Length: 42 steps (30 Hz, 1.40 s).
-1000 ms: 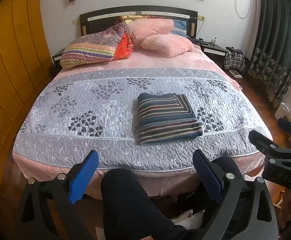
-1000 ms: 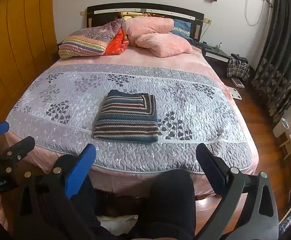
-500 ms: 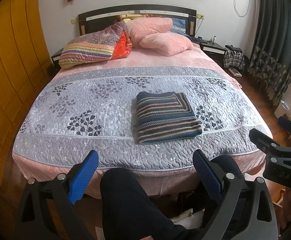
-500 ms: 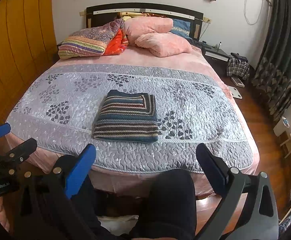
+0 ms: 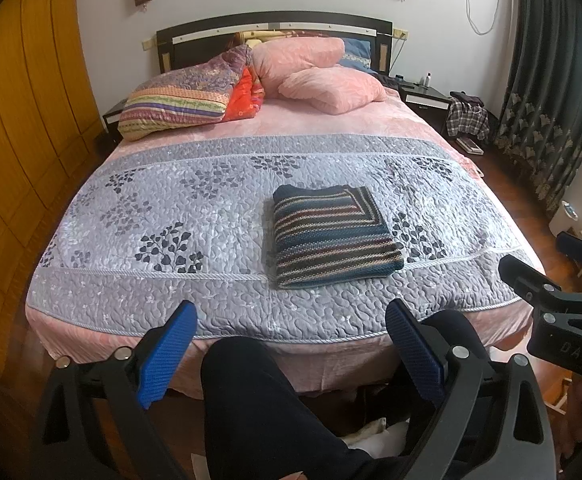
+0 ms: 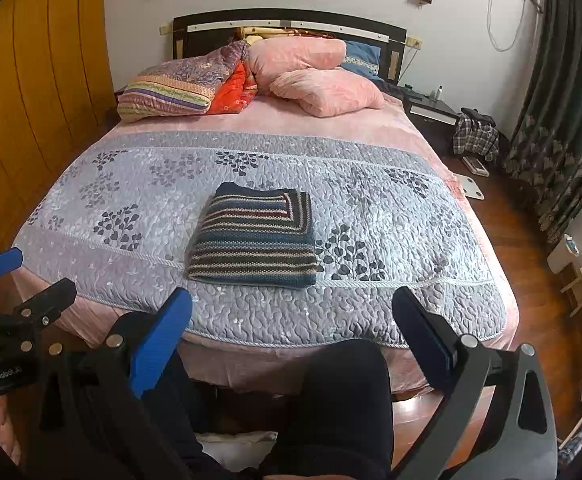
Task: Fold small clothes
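Striped knitted garment (image 5: pixel 333 236), folded into a neat rectangle, lies flat on the grey quilted coverlet (image 5: pixel 195 216) near the foot edge of the bed, well apart from both tools. Left gripper (image 5: pixel 289 334) and right gripper (image 6: pixel 291 320) are held low and level in front of the bed, above the person's dark-trousered knees (image 5: pixel 259 396), side by side and pointing toward the headboard. Both sets of blue-padded jaws stand wide apart and hold nothing.
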Each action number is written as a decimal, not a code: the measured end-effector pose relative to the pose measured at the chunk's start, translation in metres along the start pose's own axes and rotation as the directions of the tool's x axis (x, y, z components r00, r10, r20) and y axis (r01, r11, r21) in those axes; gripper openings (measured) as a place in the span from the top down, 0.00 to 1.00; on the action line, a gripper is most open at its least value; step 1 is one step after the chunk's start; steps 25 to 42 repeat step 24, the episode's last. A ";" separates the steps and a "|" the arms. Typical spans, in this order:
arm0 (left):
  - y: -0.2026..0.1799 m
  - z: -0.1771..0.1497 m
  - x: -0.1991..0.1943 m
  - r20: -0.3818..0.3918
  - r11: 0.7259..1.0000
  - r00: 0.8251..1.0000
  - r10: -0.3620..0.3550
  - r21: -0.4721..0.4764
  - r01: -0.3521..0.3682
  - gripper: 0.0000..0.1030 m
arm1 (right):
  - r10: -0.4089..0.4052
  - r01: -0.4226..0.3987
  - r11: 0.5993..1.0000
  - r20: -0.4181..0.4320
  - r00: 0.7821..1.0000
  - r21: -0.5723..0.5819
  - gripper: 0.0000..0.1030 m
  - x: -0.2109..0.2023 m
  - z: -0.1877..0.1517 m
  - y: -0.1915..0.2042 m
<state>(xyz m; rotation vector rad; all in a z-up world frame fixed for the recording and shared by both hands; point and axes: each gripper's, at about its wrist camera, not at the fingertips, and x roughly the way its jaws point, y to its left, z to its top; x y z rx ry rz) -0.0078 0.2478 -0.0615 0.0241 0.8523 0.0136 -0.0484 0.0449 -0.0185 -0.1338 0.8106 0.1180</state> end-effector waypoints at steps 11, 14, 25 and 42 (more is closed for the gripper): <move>-0.001 0.002 -0.002 0.005 1.000 1.000 0.000 0.003 0.000 0.07 | -0.002 0.002 1.000 0.008 1.000 -0.002 0.03 -0.003 0.005 0.007; -0.001 0.002 -0.002 0.005 1.000 1.000 0.001 0.004 -0.001 0.07 | -0.001 0.001 1.000 0.011 1.000 -0.003 0.03 -0.005 0.006 0.006; 0.002 0.007 -0.004 0.012 1.000 1.000 0.002 0.004 -0.002 0.07 | 0.002 -0.002 1.000 0.017 1.000 0.000 0.03 -0.007 0.007 0.007; 0.002 0.007 -0.004 0.012 1.000 1.000 0.002 0.004 -0.002 0.07 | 0.002 -0.002 1.000 0.017 1.000 0.000 0.03 -0.007 0.007 0.007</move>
